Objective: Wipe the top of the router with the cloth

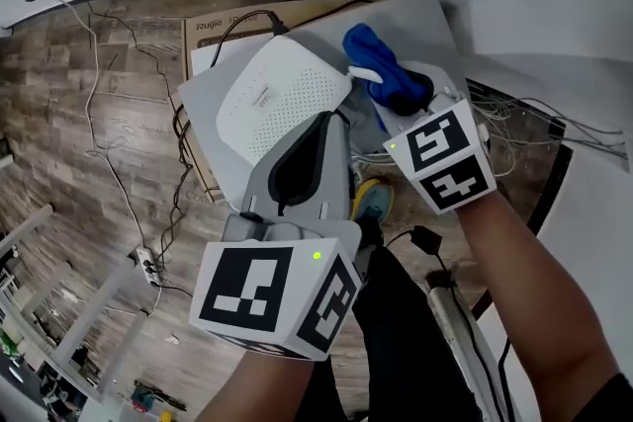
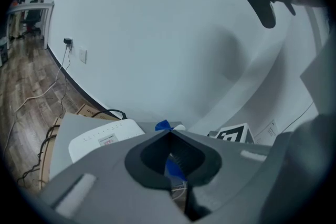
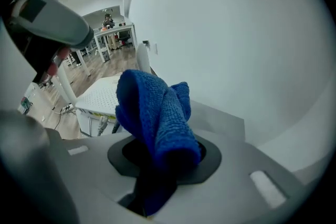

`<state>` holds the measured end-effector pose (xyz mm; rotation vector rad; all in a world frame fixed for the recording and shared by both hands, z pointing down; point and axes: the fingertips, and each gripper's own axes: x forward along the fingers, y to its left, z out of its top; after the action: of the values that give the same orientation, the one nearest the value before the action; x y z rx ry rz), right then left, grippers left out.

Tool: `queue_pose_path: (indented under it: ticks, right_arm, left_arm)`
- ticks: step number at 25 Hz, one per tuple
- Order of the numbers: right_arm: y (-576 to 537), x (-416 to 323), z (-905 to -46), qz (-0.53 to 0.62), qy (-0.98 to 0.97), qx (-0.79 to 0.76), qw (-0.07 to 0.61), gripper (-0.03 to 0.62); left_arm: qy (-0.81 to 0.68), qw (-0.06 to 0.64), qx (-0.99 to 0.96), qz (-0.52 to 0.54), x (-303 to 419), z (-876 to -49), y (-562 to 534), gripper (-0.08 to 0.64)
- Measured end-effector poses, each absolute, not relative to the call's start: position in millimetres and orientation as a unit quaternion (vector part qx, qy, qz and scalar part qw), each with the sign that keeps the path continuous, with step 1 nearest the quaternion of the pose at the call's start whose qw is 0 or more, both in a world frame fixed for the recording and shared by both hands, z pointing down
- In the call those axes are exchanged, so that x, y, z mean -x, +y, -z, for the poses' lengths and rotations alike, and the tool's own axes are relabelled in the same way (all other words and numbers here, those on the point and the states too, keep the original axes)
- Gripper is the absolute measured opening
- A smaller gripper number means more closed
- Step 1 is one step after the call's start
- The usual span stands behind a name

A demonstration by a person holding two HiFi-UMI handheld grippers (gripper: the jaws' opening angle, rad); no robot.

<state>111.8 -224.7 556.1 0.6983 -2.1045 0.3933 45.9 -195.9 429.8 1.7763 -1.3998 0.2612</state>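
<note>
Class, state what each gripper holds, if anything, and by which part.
The right gripper clamps the blue cloth by its lower bunched end; the rest stands up loose. The left gripper is shut on nothing.

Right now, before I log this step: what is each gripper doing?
Left gripper: closed, empty.
Right gripper: closed on the blue cloth.

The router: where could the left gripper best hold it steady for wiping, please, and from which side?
Probably the router by its thin near edge, from the left gripper side: it lies flat, its top must stay free for the cloth, a cable leaves the far end.
</note>
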Motion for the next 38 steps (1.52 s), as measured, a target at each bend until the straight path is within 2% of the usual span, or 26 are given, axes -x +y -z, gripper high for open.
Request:
queue_pose_path:
  ticks: [8, 16, 19, 23, 28, 31, 35, 38]
  right_arm:
    - [-197, -112, -537, -0.191, -0.832, -0.301, 0.426, 0.14]
    - [-174, -98, -452, -0.217, -0.829, -0.352, 0.377, 0.14]
    - [-167, -80, -384, -0.22, -0.833, -0.374, 0.344, 0.14]
    - [-161, -55, -254, -0.233, -0.837, -0.421, 0.262, 0.14]
    - [-174, -24, -65, -0.146, -0.848, -0.485, 0.155, 0.14]
    - [-156, -9, 23, -0.109, -0.845, -0.506, 0.136, 0.14]
    - [-130, 11, 97, -0.068, -0.834, -0.533, 0.125, 0.138]
    - [-111, 14, 126, -0.05, -0.822, -0.556, 0.116, 0.133]
  left_arm:
    - [-0.563, 0.411, -0.71, -0.095, -21, -406, -193, 0.001]
    - [-0.538, 0.393, -0.739, -0.101, -7, -356, -195, 0.001]
    - [-0.53, 0.374, -0.755, -0.1, 6, -313, -191, 0.001]
    - [-0.52, 0.338, -0.779, -0.093, 25, -225, -191, 0.001]
    - [-0.517, 0.232, -0.822, -0.056, 54, -67, -203, 0.001]
    - [-0.509, 0.187, -0.839, -0.046, 61, 19, -185, 0.001]
    - [-0.497, 0.124, -0.858, -0.024, 77, 113, -162, 0.001]
    - [-0.494, 0.11, -0.863, -0.017, 88, 138, -141, 0.001]
